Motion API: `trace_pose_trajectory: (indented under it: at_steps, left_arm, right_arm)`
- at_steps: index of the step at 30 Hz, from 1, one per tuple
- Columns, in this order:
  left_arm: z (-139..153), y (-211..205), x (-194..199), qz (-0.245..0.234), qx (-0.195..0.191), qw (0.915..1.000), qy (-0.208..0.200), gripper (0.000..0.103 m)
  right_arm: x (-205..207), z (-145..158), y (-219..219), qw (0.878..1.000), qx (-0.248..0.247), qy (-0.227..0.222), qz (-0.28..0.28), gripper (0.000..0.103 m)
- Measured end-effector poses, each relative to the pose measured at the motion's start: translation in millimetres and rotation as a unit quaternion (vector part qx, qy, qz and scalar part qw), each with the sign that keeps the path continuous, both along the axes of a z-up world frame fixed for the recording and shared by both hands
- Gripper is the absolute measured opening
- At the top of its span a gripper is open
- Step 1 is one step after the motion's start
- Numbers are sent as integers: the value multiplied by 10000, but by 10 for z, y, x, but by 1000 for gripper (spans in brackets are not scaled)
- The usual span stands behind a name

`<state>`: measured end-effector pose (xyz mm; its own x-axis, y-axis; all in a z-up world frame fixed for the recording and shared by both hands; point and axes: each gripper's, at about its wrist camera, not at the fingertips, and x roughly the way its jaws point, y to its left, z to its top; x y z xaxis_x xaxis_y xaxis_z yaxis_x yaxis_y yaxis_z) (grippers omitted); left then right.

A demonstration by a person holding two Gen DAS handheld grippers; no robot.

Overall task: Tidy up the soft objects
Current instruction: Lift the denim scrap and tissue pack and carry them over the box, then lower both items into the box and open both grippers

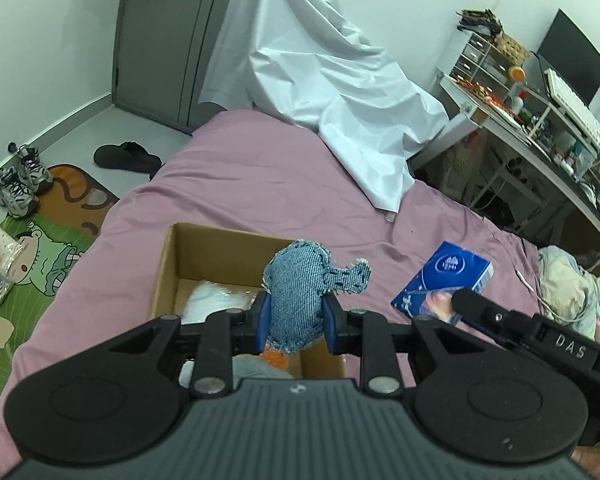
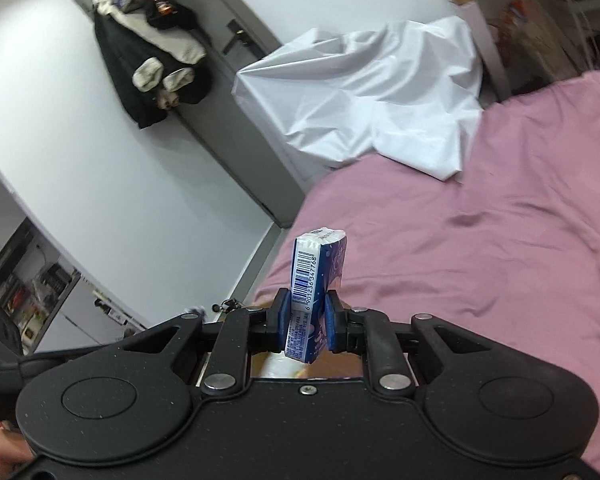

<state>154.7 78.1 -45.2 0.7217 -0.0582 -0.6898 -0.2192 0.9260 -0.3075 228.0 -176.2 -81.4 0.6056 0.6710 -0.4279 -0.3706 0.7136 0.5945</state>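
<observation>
My left gripper [image 1: 296, 322] is shut on a stuffed denim toy [image 1: 306, 288] and holds it over an open cardboard box [image 1: 168, 264] on the pink bed [image 1: 260, 184]. Inside the box lie a white plastic-wrapped item [image 1: 216, 300] and something orange under the toy. My right gripper [image 2: 307, 326] is shut on a blue tissue pack [image 2: 314, 280], which stands upright between its pads. In the left wrist view that same tissue pack [image 1: 444, 280] hangs above the bed to the right of the box, with the right gripper's black body [image 1: 540, 336] behind it.
A crumpled white sheet [image 1: 332, 80] drapes over the far end of the bed. A cluttered desk [image 1: 540, 120] stands on the right, a pale bundle of bedding [image 1: 572, 292] lies at the bed's right edge. Shoes [image 1: 20, 184], a slipper and a cartoon rug [image 1: 48, 252] lie on the floor at left.
</observation>
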Motion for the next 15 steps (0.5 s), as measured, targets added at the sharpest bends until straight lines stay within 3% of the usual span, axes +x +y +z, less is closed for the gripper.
trace_pose_trajectory:
  at_steps: [15]
  left_arm:
    - [-63, 325, -235, 281, -509, 9981, -214, 26]
  right_arm:
    - [-246, 23, 643, 9947, -872, -121, 533, 18]
